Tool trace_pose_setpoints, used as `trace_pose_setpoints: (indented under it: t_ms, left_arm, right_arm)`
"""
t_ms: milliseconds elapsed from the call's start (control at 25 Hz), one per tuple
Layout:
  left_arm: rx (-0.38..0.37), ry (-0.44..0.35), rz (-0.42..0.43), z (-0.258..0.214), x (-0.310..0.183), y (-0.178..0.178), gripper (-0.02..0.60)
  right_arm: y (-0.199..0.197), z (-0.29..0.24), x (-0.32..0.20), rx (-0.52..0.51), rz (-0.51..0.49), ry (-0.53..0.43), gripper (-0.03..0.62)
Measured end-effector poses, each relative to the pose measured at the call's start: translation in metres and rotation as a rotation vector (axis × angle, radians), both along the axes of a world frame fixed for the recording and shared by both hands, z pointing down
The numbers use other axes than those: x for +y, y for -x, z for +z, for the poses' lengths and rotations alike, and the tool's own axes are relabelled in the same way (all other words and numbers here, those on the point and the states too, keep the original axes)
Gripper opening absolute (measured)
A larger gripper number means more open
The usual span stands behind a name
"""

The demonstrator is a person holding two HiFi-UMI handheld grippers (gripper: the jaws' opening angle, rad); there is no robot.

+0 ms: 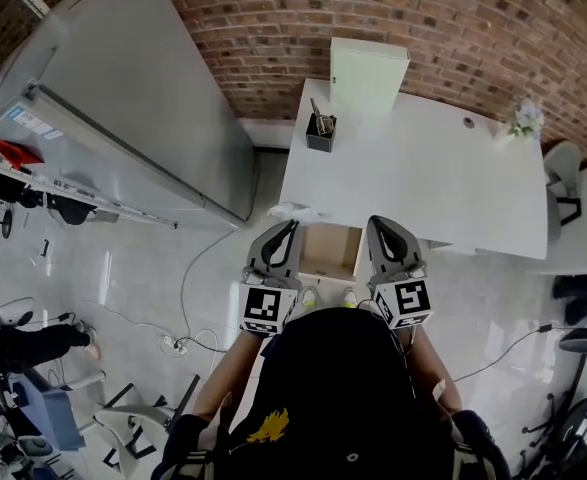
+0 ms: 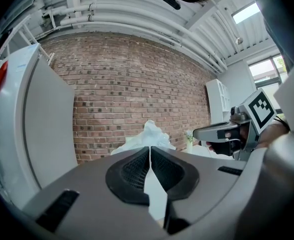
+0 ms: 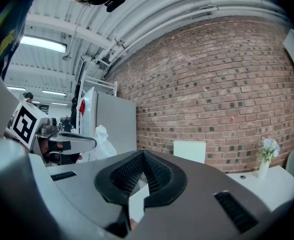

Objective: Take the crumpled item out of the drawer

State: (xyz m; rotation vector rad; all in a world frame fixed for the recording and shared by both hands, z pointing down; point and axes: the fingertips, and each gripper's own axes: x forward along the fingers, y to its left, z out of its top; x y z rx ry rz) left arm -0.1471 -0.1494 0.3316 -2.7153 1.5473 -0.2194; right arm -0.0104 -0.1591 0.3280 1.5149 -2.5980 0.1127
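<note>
Crumpled item [image 1: 295, 211] lies on the desk [image 1: 423, 168] at its near left corner, just beyond the open drawer [image 1: 330, 253], so the job looks done. My left gripper [image 1: 291, 228] is clenched on nothing, its tip just short of the item. My right gripper [image 1: 375, 222] is likewise clenched and empty. I hold both level, one on either side of the drawer, probably to keep its mouth clear. The item spreads left to right along the desk edge, its peak pointing up.
</note>
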Motion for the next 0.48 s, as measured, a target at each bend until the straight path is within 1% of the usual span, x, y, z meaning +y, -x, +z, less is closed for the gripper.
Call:
trace_pose_setpoints:
  t_ms: [160,240,480]
  left_arm:
    - [-0.009,-0.014,0.002,-0.005,0.006,-0.001,0.028]
    - [-0.012,-0.017,0.0,-0.008,0.009,-0.002,0.028]
    - [-0.013,-0.029,-0.001,-0.014,0.014,0.001,0.028]
  right_arm:
    - [0.0,0.003,0.002,-0.015,-0.005,0.028,0.025]
    - [0.0,0.002,0.004,-0.002,-0.015,0.034,0.025]
    - [0.0,-0.017,-0.005,0.027,-0.022,-0.024,0.025]
